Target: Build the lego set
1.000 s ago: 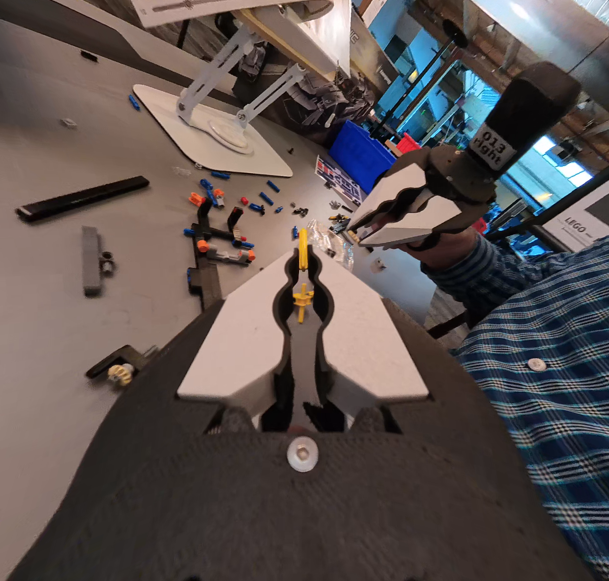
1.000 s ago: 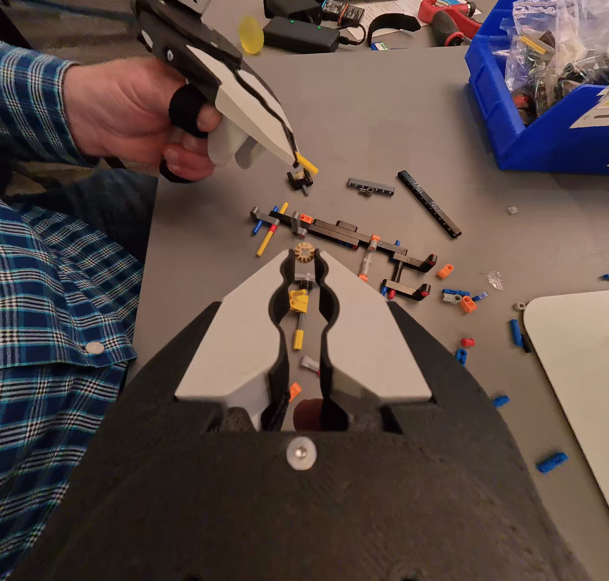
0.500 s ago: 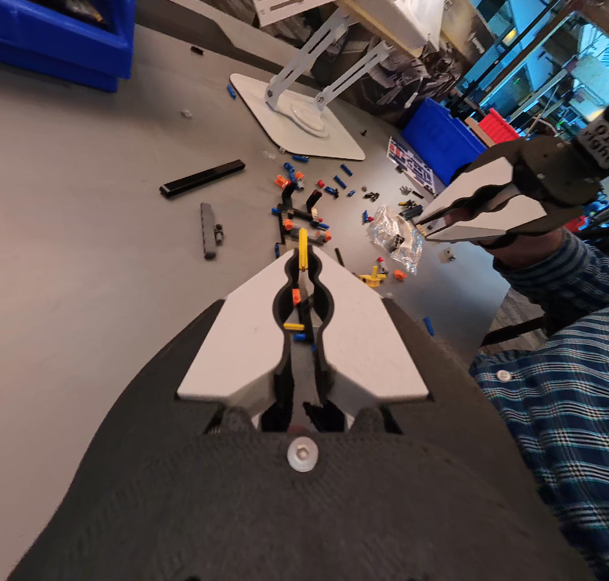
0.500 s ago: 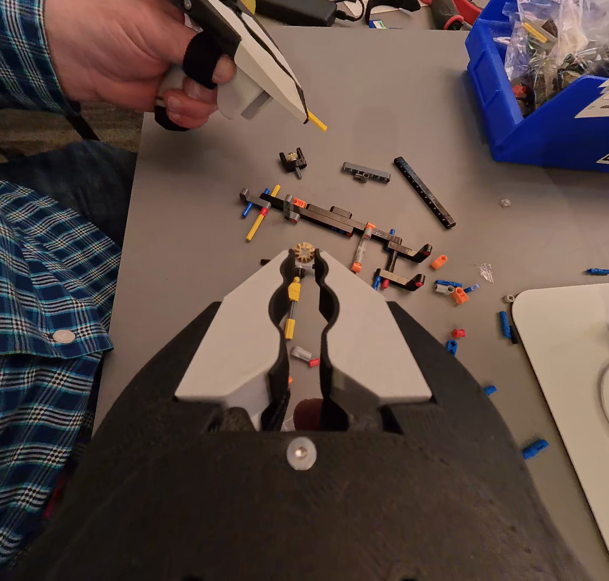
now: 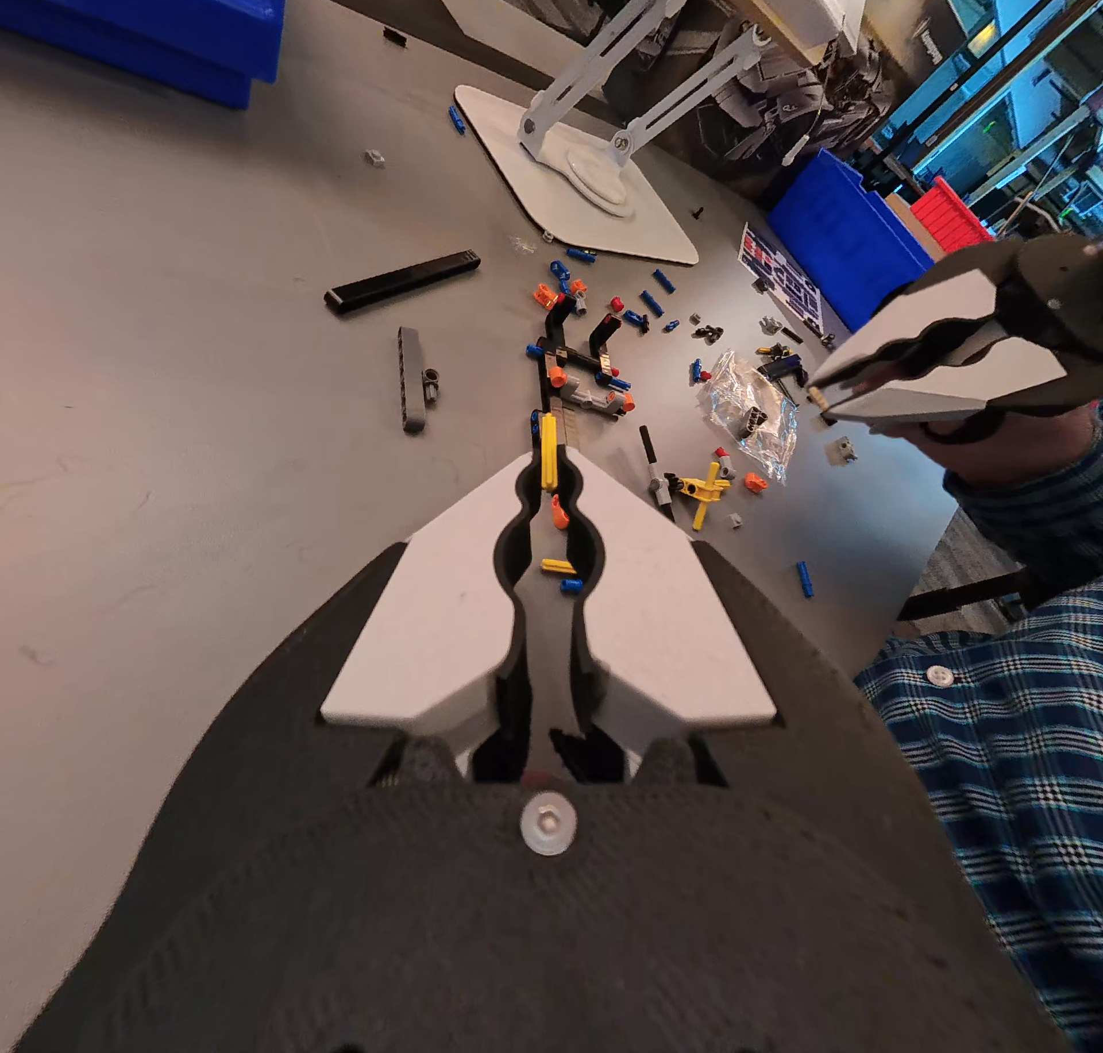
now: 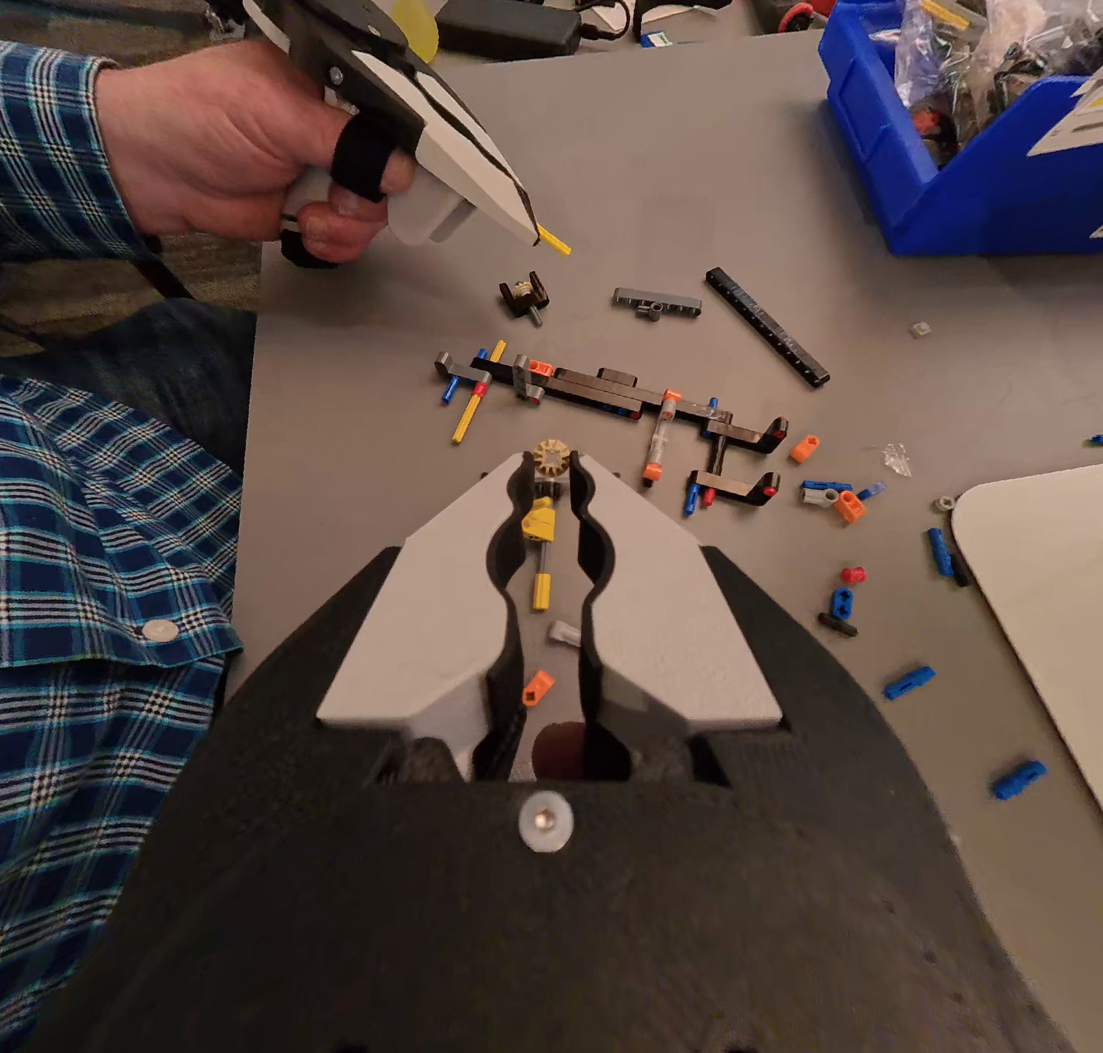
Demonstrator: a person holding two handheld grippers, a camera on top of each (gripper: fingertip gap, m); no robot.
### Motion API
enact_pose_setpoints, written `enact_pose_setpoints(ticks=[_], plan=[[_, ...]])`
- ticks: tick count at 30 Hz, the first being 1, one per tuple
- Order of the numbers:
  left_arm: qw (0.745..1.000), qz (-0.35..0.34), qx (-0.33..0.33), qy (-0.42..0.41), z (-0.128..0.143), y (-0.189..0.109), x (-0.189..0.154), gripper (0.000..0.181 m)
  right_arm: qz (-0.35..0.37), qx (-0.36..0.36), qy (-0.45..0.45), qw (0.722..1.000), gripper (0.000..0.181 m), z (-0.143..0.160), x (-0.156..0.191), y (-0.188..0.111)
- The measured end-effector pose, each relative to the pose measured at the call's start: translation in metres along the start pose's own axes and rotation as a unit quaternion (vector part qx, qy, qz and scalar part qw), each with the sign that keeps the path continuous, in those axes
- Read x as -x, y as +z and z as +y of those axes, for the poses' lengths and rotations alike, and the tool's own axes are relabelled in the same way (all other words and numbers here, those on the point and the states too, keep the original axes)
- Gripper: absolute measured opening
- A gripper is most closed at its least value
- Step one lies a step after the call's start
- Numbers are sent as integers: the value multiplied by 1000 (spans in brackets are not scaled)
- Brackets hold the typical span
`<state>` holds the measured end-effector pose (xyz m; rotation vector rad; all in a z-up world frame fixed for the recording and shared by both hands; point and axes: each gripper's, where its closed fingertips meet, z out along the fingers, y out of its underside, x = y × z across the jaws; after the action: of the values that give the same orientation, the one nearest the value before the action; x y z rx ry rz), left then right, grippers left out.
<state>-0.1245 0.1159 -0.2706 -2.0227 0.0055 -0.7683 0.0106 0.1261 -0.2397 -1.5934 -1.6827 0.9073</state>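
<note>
My left gripper (image 5: 549, 458) is shut on a yellow axle (image 5: 548, 450), which sticks out past the fingertips above the near end of the black assembly (image 5: 564, 362). The right wrist view shows it at upper left, the axle (image 6: 554, 242) pointing down at the table. My right gripper (image 6: 550, 461) is shut on a tan gear (image 6: 551, 456) and holds it above the table, in front of the long black assembly (image 6: 597, 389). It shows at the right of the left wrist view (image 5: 821, 400), held in the air.
A long black beam (image 6: 767, 326), a grey beam (image 6: 656, 302) and a small black piece (image 6: 525, 297) lie beyond the assembly. Loose blue, orange and red pins lie scattered. A blue bin (image 6: 955, 189) stands far right, a white stand base (image 6: 1044, 577) at right. A plastic bag (image 5: 752, 409) and a yellow cross piece (image 5: 704, 490) lie near the front edge. About 15 centimetres separates my left fingertips from my right. My right tips are about 15 centimetres from the small black piece (image 6: 525, 297), my left tips only 5 centimetres.
My left gripper has swung and lifted away from the right one, keeping the yellow axle. My right gripper has shifted slightly and still holds the tan gear.
</note>
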Motion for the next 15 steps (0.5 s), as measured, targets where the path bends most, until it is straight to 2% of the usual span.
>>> enact_pose_setpoints(ticks=[6,15], plan=[[1000,-5,5,-6,3,1,4,2,-12,9,7,1000,9,7,12,9],[999,-36,39,9,13,-2,20,1,-7,17,1,1000,9,15,8,10]])
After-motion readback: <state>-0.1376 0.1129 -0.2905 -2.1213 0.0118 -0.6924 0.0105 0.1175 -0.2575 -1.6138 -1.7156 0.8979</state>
